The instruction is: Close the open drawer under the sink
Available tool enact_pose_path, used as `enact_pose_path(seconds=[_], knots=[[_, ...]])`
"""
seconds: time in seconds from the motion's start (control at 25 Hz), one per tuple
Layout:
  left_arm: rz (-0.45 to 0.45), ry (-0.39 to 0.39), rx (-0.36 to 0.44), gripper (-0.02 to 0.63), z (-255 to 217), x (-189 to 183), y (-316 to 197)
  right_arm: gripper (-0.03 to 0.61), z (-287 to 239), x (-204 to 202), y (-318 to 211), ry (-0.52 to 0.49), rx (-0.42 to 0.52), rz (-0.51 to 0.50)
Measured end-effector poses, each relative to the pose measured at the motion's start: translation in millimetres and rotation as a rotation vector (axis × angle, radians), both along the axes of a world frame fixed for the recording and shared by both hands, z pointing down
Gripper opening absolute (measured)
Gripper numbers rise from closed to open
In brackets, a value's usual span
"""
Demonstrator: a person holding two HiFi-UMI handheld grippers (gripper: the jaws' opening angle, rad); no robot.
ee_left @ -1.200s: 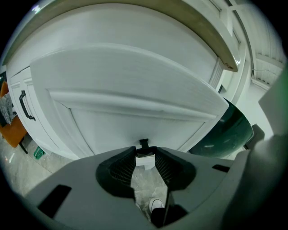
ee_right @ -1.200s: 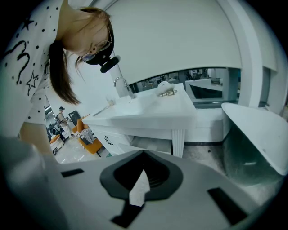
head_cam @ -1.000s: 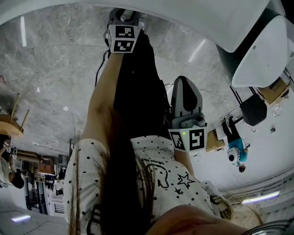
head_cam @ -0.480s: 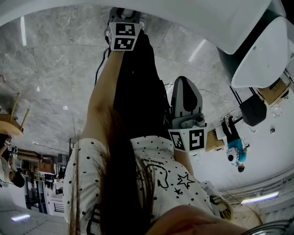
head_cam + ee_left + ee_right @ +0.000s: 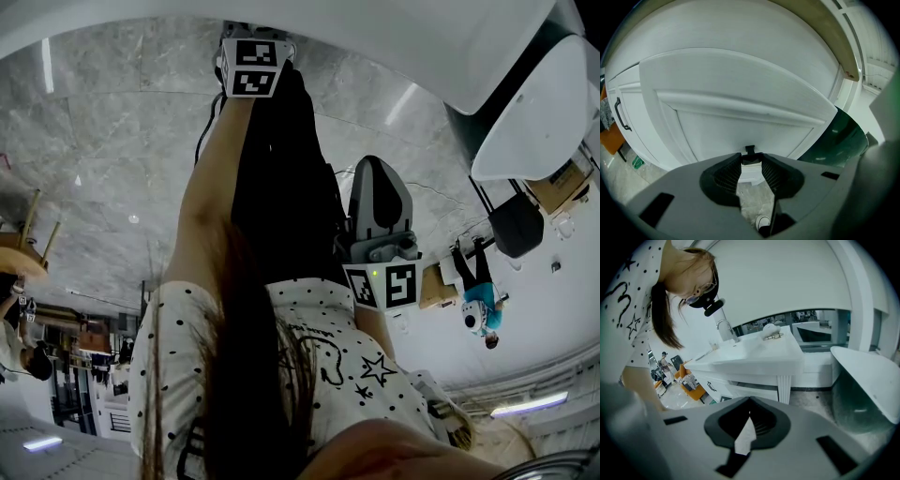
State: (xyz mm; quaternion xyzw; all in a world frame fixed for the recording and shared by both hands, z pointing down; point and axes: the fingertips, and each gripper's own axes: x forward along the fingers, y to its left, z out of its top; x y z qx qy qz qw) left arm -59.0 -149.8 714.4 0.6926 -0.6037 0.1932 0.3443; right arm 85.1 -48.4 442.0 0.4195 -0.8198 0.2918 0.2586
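- Left hand-held gripper (image 5: pixel 751 162) is right up at the drawer (image 5: pixel 740 117), whose white panelled front fills most of the left gripper view.
- Its jaws are nearly together, and a small black handle (image 5: pixel 749 151) sits between their tips. That's a pinch on the handle, with both tips against the drawer front.
- The drawer front seems to stand a little proud of the cabinet (image 5: pixel 628 93) on its left. That cabinet carries its own dark pull (image 5: pixel 620 114).
- To the right of the drawer there's a dark green glass panel (image 5: pixel 843 138), and a slice of pale stone floor shows through the gap between the jaws.
- From the head view, the person's bare arm (image 5: pixel 211 187) stretches away to the left hand-held gripper's marker cube (image 5: pixel 251 67) at the top of the frame, over grey marble floor (image 5: pixel 103 159).
- Right hand-held gripper (image 5: pixel 749 405) hangs back, near the person's dotted shirt (image 5: pixel 328 347) and well apart from the left one.
- Its jaws are clenched, tips meeting, with nothing between them. Only a thin sliver of light shows behind the tips.
- It looks across at the white sink (image 5: pixel 754 355) with its curved tap (image 5: pixel 724 329), and white fronts sit below the sink top.
- The person, bent forward, fills the upper left of the right gripper view.
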Motion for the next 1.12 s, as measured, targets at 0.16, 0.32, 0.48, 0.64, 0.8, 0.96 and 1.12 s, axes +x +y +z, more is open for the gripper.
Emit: enact_pose_path(seconds=[0.16,0.32,0.48,0.64,0.8,0.96,1.12], knots=[[-0.005,-0.001,0.006,0.137,-1,1,-7,0.012,0,2,-4,0.001,-0.003,0.001],[-0.01,0.001,0.005,0.137,-1,2,-10,0.012,1,4,-7,0.002,-0.005,0.002],[-0.011,0.0,0.011,0.137,0,0,-9,0.012,4,3,-6,0.003,-0.009,0.0],[-0.021,0.005,0.008,0.137,1,0,-12,0.012,6,4,-7,0.003,-0.013,-0.001],[-0.017,0.017,-0.013,0.137,5,1,-11,0.012,7,2,-4,0.003,-0.016,-0.006],[-0.03,0.009,-0.017,0.137,8,0,-14,0.012,7,4,-5,0.004,-0.016,-0.006],[-0.067,0.019,-0.005,0.137,2,-6,-19,0.012,10,2,-3,0.007,-0.023,-0.012]])
